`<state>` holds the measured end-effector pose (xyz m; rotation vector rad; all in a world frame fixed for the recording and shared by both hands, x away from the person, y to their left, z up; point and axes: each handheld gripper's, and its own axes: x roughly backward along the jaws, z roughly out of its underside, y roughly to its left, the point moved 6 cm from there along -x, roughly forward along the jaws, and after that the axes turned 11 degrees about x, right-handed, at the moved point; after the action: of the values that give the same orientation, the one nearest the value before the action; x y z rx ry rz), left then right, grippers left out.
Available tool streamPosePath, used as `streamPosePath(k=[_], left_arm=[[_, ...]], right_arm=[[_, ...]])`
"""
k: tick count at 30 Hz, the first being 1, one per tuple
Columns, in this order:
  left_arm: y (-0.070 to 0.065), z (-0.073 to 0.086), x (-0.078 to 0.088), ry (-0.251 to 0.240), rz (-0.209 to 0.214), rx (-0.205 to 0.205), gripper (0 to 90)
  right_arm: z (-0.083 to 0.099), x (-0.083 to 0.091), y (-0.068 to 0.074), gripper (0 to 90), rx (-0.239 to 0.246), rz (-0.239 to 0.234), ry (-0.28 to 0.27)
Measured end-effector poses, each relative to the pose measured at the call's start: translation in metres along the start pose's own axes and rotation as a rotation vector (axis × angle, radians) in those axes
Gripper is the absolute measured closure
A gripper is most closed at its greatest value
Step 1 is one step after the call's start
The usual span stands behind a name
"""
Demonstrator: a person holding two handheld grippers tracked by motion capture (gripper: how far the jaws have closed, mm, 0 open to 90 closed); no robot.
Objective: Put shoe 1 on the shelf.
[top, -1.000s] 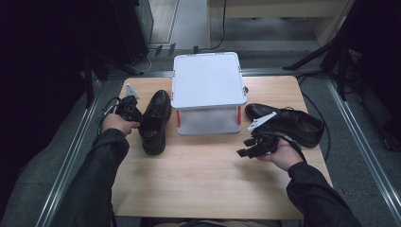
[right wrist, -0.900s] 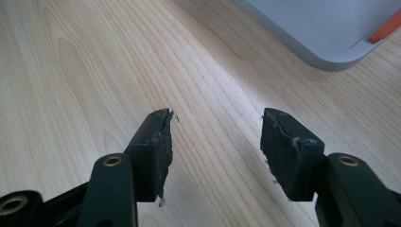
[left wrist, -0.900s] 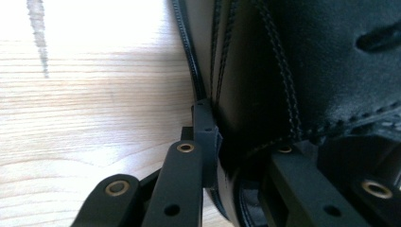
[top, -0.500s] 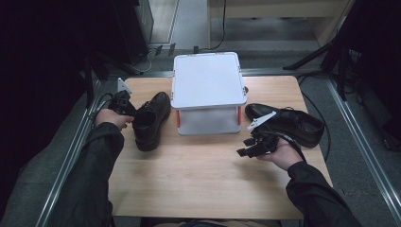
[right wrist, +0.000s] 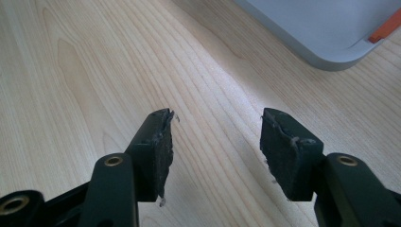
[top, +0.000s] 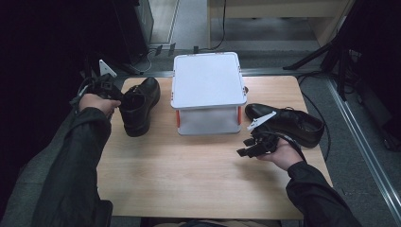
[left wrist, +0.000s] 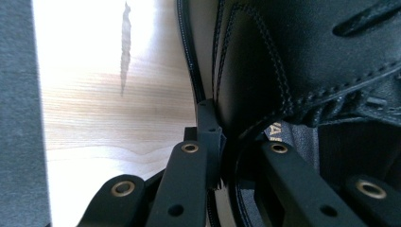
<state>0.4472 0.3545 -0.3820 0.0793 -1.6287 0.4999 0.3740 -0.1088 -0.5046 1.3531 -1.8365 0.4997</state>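
Pale wooden table (top: 189, 179) carries a white lidded plastic box (top: 208, 80) at centre. Left gripper (top: 113, 92) clamps the heel collar of the black leather lace-up shoe (top: 139, 106), tilting it for lifting; right gripper (top: 248, 147) hovers beside the second black shoe (top: 288, 124), jaws apart and empty.

Shoe (left wrist: 302, 71) cut off by frame top/right; inner jaw tip hidden inside shoe collar.
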Motion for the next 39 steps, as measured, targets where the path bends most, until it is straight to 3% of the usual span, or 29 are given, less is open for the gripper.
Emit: streamPosePath(k=[4,5,6,8,11,12,13,15,21,26,35,39], left_arm=[[-0.014,-0.008,0.027,-0.032,-0.010,-0.011,85.0],[-0.024,-0.011,0.040,-0.045,-0.008,-0.018,85.1],[-0.024,-0.011,0.040,-0.045,-0.008,-0.018,85.0],[-0.037,-0.015,0.051,-0.062,-0.002,-0.025,85.0],[-0.058,-0.018,0.064,-0.069,0.004,-0.042,85.1],[-0.073,-0.021,0.071,-0.081,0.003,-0.061,85.0],[-0.073,-0.021,0.071,-0.081,0.003,-0.061,85.1],[-0.089,-0.022,0.075,-0.089,0.006,-0.076,85.0],[-0.137,-0.025,0.075,-0.091,0.025,-0.120,84.9],[-0.163,-0.025,0.068,-0.083,0.035,-0.140,84.9],[-0.188,-0.026,0.053,-0.082,0.026,-0.150,84.6],[-0.192,-0.024,0.050,-0.079,0.022,-0.157,84.5]], right_arm=[[0.000,0.000,0.000,45.0,0.002,-0.002,-0.001],[0.000,0.000,0.000,45.1,0.002,-0.002,-0.001],[0.000,0.000,0.000,45.1,0.002,-0.002,-0.001],[-0.001,0.000,0.000,45.0,0.002,-0.003,-0.001],[-0.001,0.000,0.001,45.1,0.001,-0.004,-0.001],[-0.001,0.000,0.001,45.0,0.002,-0.004,-0.002],[-0.001,0.000,0.001,45.0,0.002,-0.004,-0.002],[-0.001,0.000,0.001,45.0,0.008,-0.006,-0.004],[-0.001,0.001,0.001,45.1,0.006,-0.006,-0.012],[0.000,0.002,0.001,45.1,0.006,-0.007,-0.014],[0.005,0.007,-0.003,45.2,-0.005,0.000,-0.024],[0.006,0.008,-0.003,45.2,-0.005,0.000,-0.026]])
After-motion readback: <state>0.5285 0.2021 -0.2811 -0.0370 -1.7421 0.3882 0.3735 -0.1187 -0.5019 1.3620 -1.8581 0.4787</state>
